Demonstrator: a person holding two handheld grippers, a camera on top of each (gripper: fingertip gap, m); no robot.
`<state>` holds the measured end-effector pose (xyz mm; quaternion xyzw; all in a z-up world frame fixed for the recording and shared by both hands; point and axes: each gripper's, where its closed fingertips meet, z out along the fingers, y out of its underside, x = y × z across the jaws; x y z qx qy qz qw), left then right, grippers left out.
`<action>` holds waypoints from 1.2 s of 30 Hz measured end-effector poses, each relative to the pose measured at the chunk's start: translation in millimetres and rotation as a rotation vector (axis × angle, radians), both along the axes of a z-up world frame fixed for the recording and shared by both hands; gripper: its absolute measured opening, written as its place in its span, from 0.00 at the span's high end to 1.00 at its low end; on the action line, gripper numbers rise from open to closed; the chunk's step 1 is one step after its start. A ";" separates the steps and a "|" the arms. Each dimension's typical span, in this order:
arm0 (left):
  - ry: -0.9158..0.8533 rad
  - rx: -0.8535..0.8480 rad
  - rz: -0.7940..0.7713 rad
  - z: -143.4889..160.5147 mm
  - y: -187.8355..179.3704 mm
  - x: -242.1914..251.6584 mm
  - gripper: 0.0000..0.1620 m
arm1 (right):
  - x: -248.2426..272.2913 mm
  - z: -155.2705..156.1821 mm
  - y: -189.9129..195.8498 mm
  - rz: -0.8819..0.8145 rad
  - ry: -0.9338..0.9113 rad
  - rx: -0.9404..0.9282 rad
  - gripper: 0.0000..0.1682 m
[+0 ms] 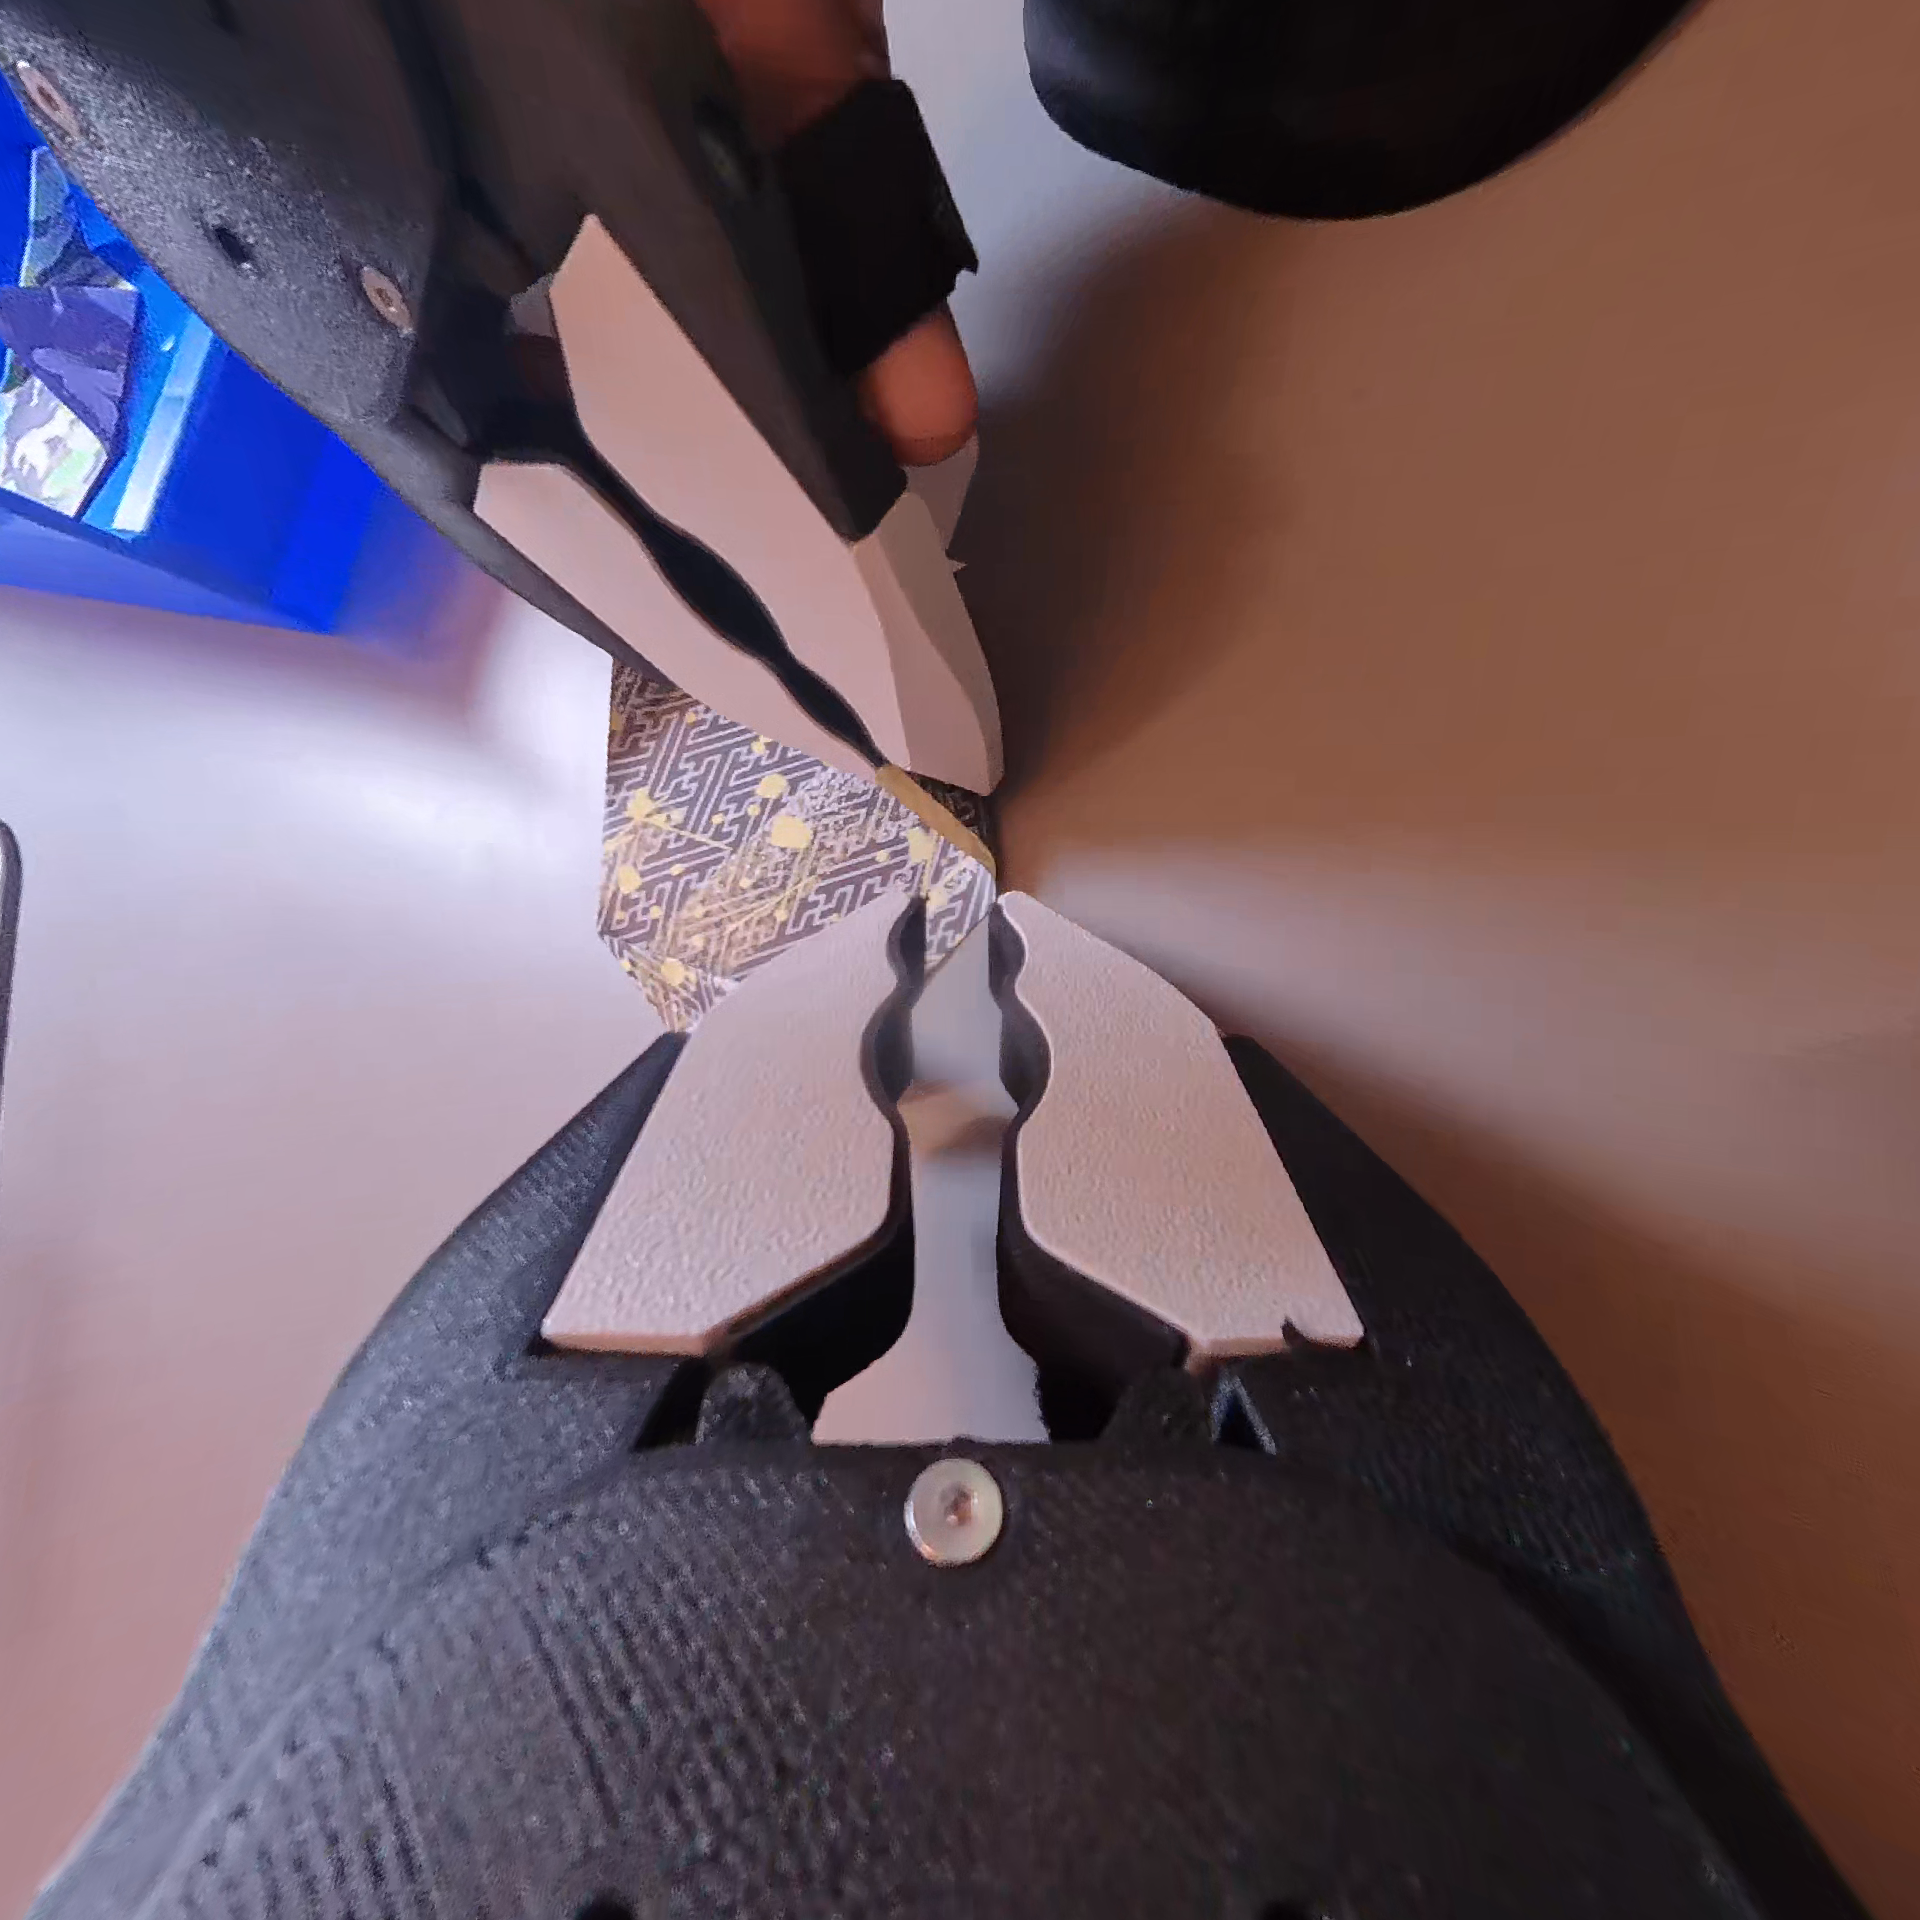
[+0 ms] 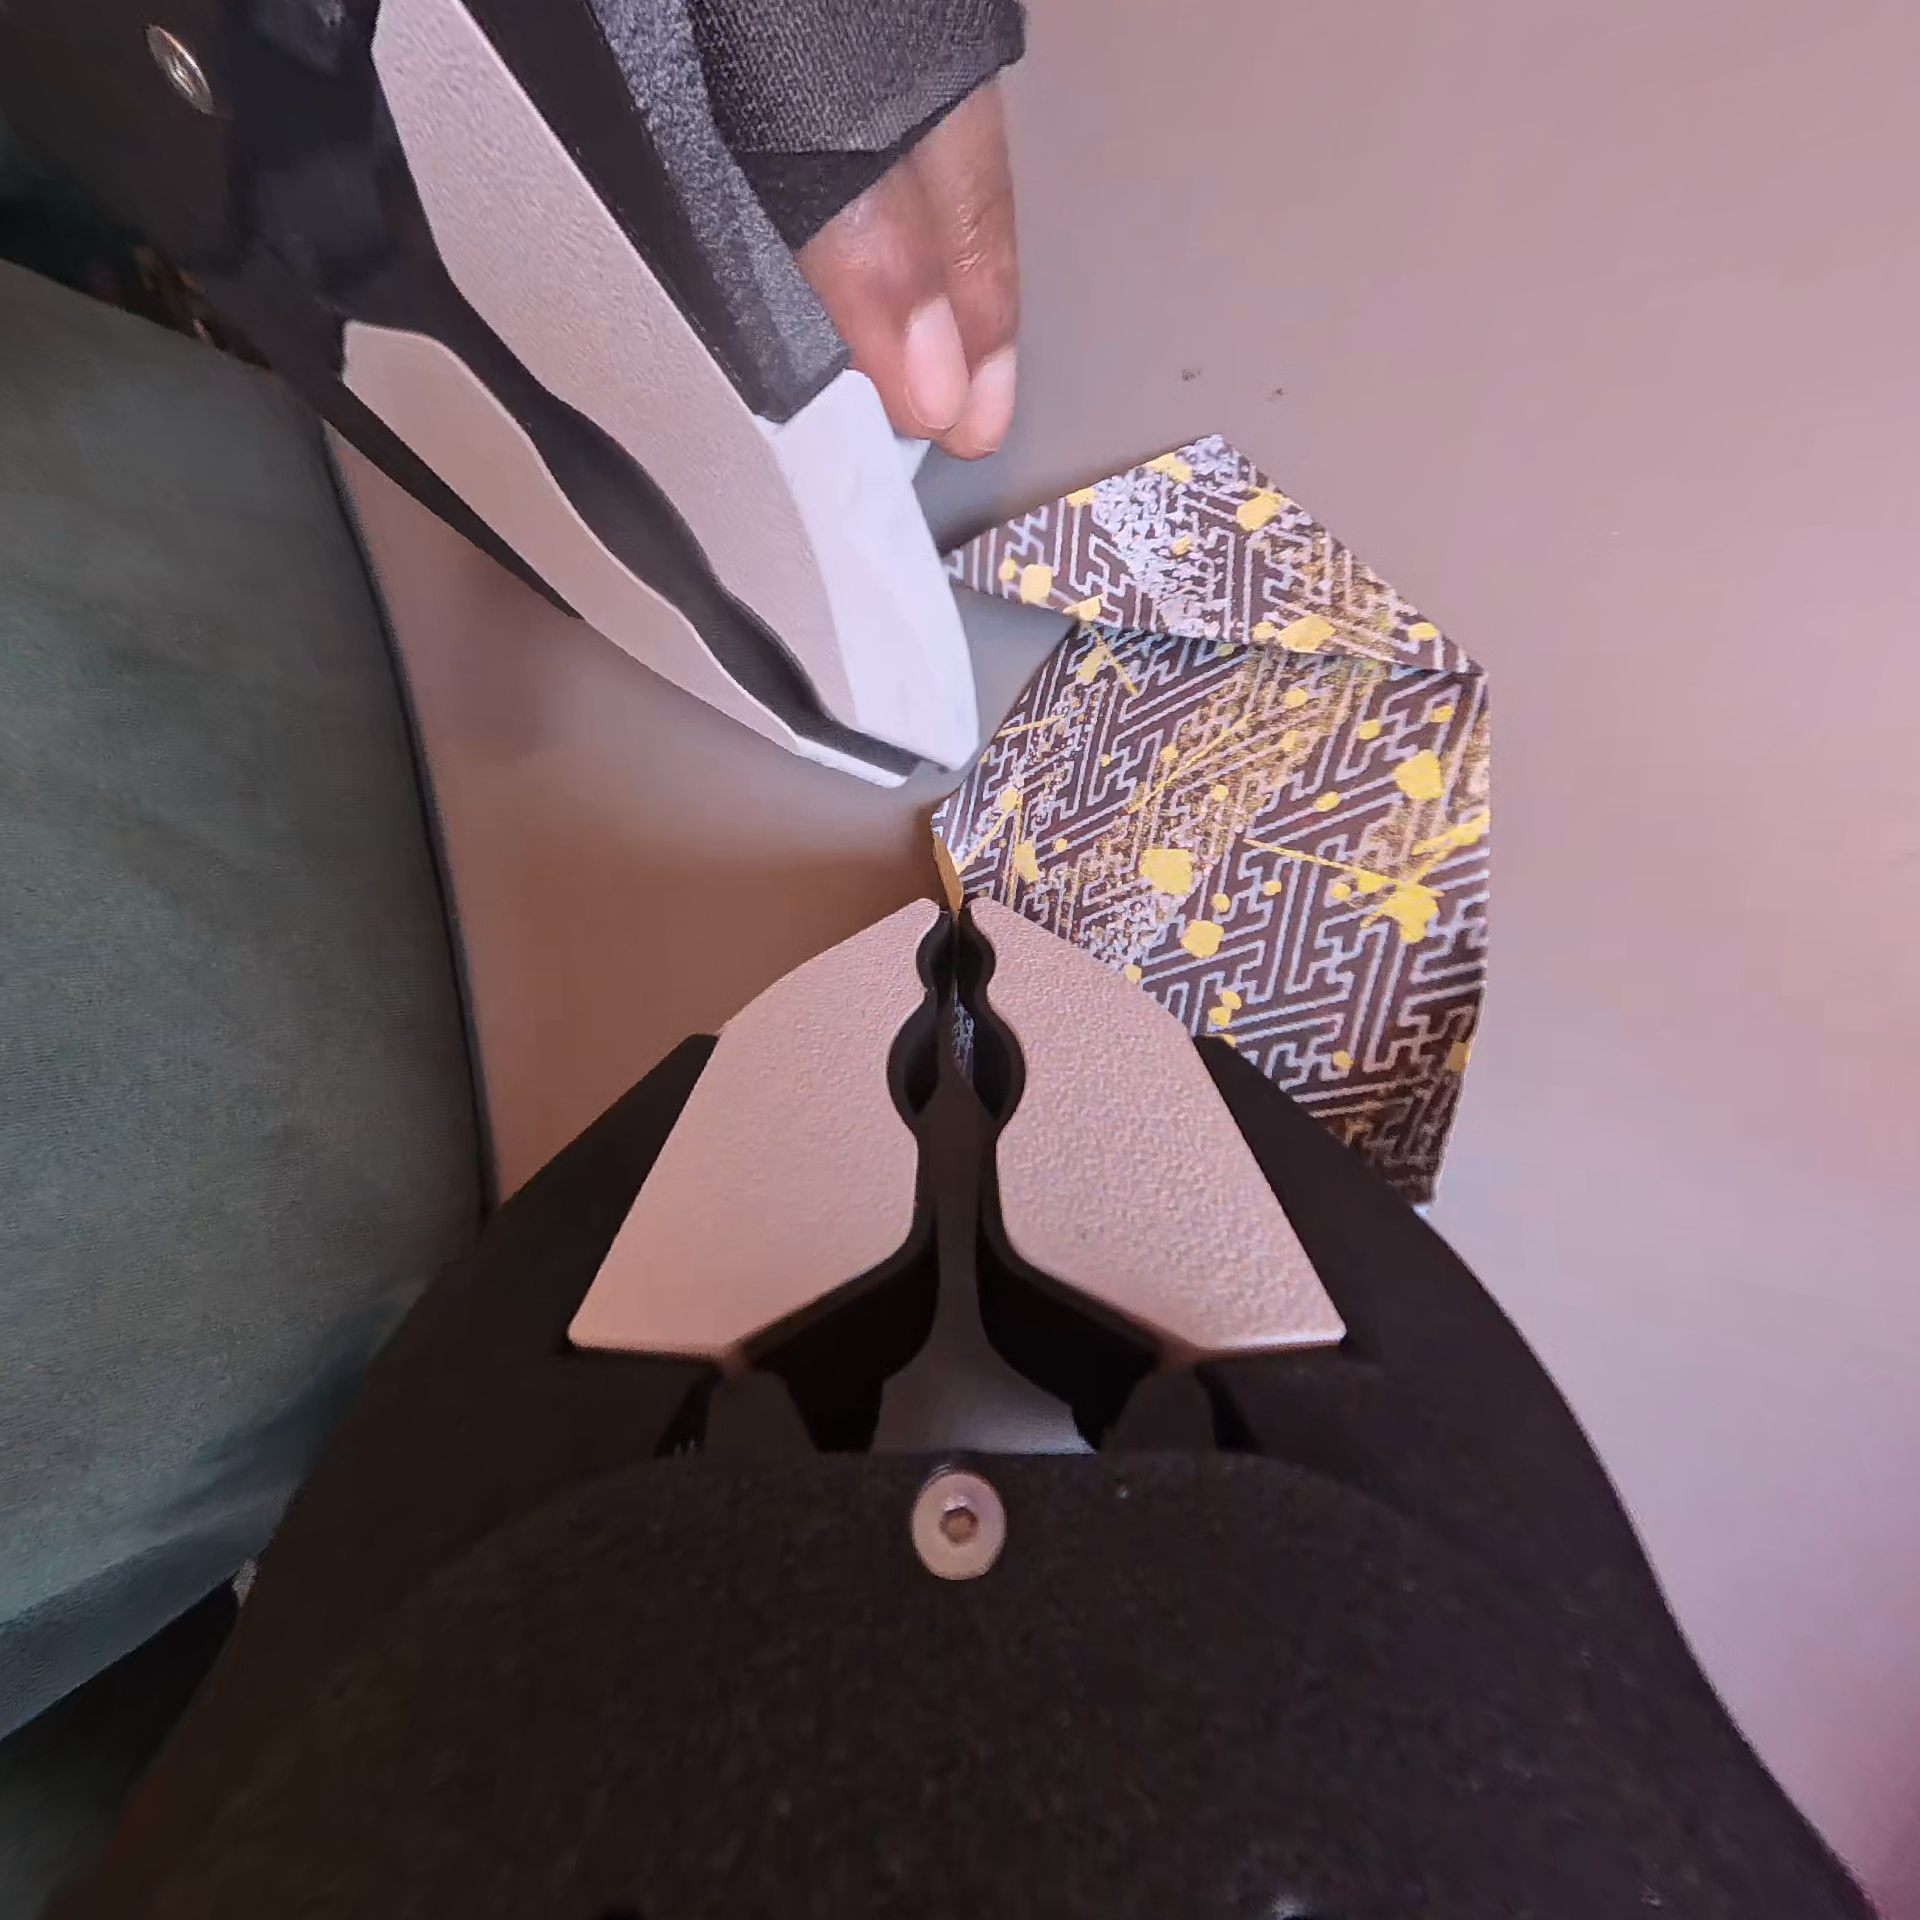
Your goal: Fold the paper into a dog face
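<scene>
The paper [image 2: 1236,821], dark with a pale maze pattern and yellow splashes, lies partly folded on the pale tabletop [image 2: 1558,312], one flap creased over along its far side. Your right tongs [image 2: 958,912] are closed on the paper's near-left corner; a sliver of pattern shows between the tips, and the left wrist view shows the same tips pressed together over a gold-edged corner. Your left tongs [image 1: 961,906] sit just beside that corner with a narrow gap between the fingers; bare tabletop shows through the gap and nothing is held. In the right wrist view they come in from the upper left with their tips low over the tabletop, just left of the paper; whether they touch it I cannot tell. A gloved hand [image 2: 935,281] rests behind them. A grey-green cushion [image 2: 187,831] fills the left edge, and a blue box [image 1: 208,478] stands farther off.
</scene>
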<state>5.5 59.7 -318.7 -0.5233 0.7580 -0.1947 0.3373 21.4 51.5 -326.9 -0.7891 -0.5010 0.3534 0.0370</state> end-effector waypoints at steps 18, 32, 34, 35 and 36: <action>0.052 -0.104 -0.021 -9.1 -5.9 5.2 1.00 | -0.6 13.3 8.0 -0.029 0.105 0.013 0.97; 0.058 -0.130 0.071 -9.2 7.5 1.1 1.00 | 3.6 4.5 10.9 -0.005 0.027 0.033 1.00; 0.063 -0.130 0.064 -9.4 7.4 1.0 1.00 | 3.8 7.2 12.7 0.024 0.022 0.070 0.99; 0.064 -0.131 0.059 -9.4 7.1 1.0 1.00 | 4.2 7.6 14.1 0.039 0.018 0.088 0.99; 0.064 -0.134 0.052 -9.4 6.5 0.9 1.00 | 4.8 6.7 16.7 0.048 0.008 0.105 0.99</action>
